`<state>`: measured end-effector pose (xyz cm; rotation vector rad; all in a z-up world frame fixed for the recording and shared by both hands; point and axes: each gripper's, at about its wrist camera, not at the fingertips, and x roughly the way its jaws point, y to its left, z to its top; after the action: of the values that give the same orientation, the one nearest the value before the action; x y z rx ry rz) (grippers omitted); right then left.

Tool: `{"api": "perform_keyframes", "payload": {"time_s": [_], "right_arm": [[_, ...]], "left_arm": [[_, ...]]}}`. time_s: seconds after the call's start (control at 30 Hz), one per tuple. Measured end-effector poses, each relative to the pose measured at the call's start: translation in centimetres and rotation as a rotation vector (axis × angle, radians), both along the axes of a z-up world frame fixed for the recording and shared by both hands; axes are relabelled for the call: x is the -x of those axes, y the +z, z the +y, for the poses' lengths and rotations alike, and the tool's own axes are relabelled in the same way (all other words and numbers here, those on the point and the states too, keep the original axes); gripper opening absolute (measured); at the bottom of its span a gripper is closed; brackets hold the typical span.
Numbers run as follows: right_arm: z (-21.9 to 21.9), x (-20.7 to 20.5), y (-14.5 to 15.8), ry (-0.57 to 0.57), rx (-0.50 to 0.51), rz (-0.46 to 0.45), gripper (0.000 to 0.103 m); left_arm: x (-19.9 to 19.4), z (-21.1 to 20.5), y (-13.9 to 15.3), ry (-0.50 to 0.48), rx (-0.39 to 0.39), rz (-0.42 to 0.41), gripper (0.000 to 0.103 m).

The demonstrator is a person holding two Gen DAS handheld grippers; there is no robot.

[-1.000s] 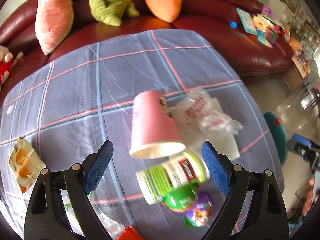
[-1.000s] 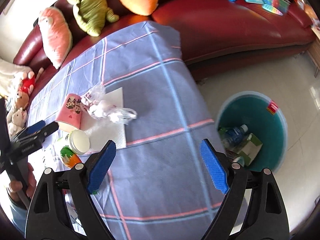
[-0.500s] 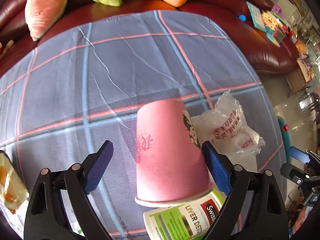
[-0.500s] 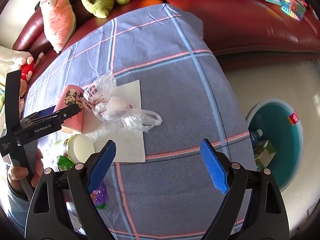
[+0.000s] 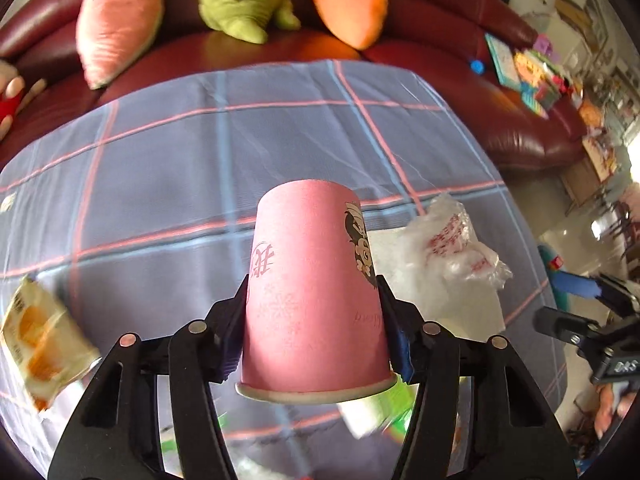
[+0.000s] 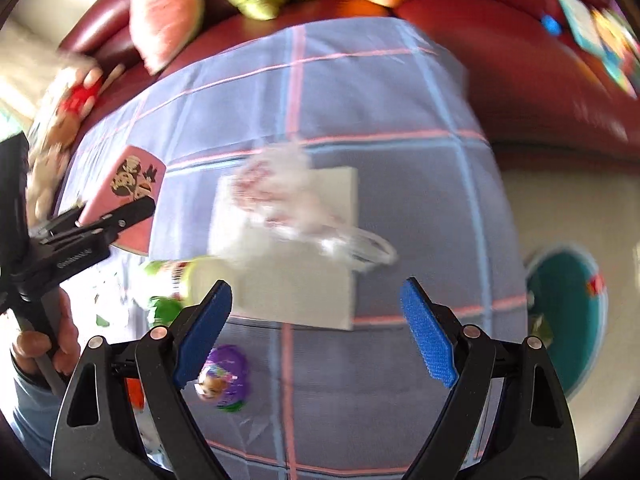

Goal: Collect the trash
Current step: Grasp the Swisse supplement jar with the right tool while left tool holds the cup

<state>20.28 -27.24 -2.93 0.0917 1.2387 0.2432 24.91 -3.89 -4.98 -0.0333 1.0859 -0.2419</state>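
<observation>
Left wrist view: pink paper cup (image 5: 316, 292) upside down, rim toward the camera, sitting between the left gripper (image 5: 314, 328) jaws. Jaws have just been closing and now sit narrowed against both sides of the cup, pads touching it. Cup has a cartoon print on its right side. Whether its rim touches the surface cannot be told. Just right of the cup: crumpled clear plastic bag (image 5: 452, 248) with red print, lying on a white napkin (image 5: 476, 304). Below the cup rim, blurred green-and-white bottle (image 5: 376, 404), partly hidden. Far left, orange-and-white snack wrapper (image 5: 40, 340) on the checked blue-grey tablecloth (image 5: 180, 152) covering the surface. Behind the surface, dark red sofa (image 5: 460, 52) with pink, green and orange plush cushions. Right gripper's tip shows at the right edge.

Right wrist view, motion-blurred: right gripper (image 6: 316, 328) jaws wide apart, nothing between them, hanging over the tablecloth (image 6: 400, 100). Plastic bag (image 6: 288, 196) and napkin (image 6: 304, 288) lie ahead of the jaws, apart from them. Purple toy capsule (image 6: 224, 376) near the left finger. Cup (image 6: 128, 196) at left, clamped in the left gripper (image 6: 96, 228), a hand (image 6: 44, 348) holding its handle. Teal trash bin (image 6: 568, 312) on the floor at right, beside the surface.
</observation>
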Motion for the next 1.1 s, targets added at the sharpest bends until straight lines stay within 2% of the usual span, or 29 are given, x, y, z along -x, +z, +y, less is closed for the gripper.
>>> {"api": "perform_keyframes", "payload": {"time_s": [0.17, 0.23, 0.3, 0.37, 0.47, 0.53, 0.57, 0.7, 0.77, 0.97, 1.1], "right_arm": [[7.1, -1.3, 0.9, 0.228, 0.047, -0.042, 0.082], [9.9, -1.7, 0.6, 0.305, 0.057, -0.055, 0.071], [11.8, -2.3, -0.3, 0.354, 0.057, -0.026, 0.043], [13.0, -2.8, -1.8, 0.373, 0.079, 0.016, 0.036], [12.7, -1.9, -2.5, 0.366, 0.06, 0.062, 0.036], [12.1, -0.9, -2.4, 0.362, 0.061, 0.064, 0.043], [11.8, -0.4, -2.3, 0.356, 0.066, 0.065, 0.052], [11.5, 1.7, -1.7, 0.37, 0.079, 0.057, 0.059], [11.9, 2.8, -1.6, 0.404, 0.099, 0.052, 0.067], [13.6, 5.6, -1.0, 0.553, 0.198, 0.008, 0.069], [15.8, 6.3, -1.9, 0.725, 0.337, 0.004, 0.072]], "left_arm": [[2.5, 5.1, 1.4, 0.084, 0.042, -0.02, 0.059], [3.3, 6.8, 1.7, 0.112, 0.056, -0.026, 0.059], [4.1, 8.4, 2.0, 0.14, 0.07, -0.033, 0.059], [4.6, 9.3, 2.0, 0.158, 0.077, -0.03, 0.06], [5.5, 10.4, 2.0, 0.165, 0.096, -0.029, 0.06], [5.9, 10.7, 2.0, 0.162, 0.111, -0.03, 0.06], [6.0, 10.7, 1.9, 0.159, 0.119, -0.031, 0.06], [6.5, 10.5, 1.8, 0.145, 0.141, -0.033, 0.06], [6.9, 10.1, 1.8, 0.137, 0.151, -0.036, 0.06], [7.9, 9.4, 1.9, 0.118, 0.166, -0.037, 0.061], [8.5, 9.7, 2.0, 0.127, 0.166, -0.041, 0.061]]}}
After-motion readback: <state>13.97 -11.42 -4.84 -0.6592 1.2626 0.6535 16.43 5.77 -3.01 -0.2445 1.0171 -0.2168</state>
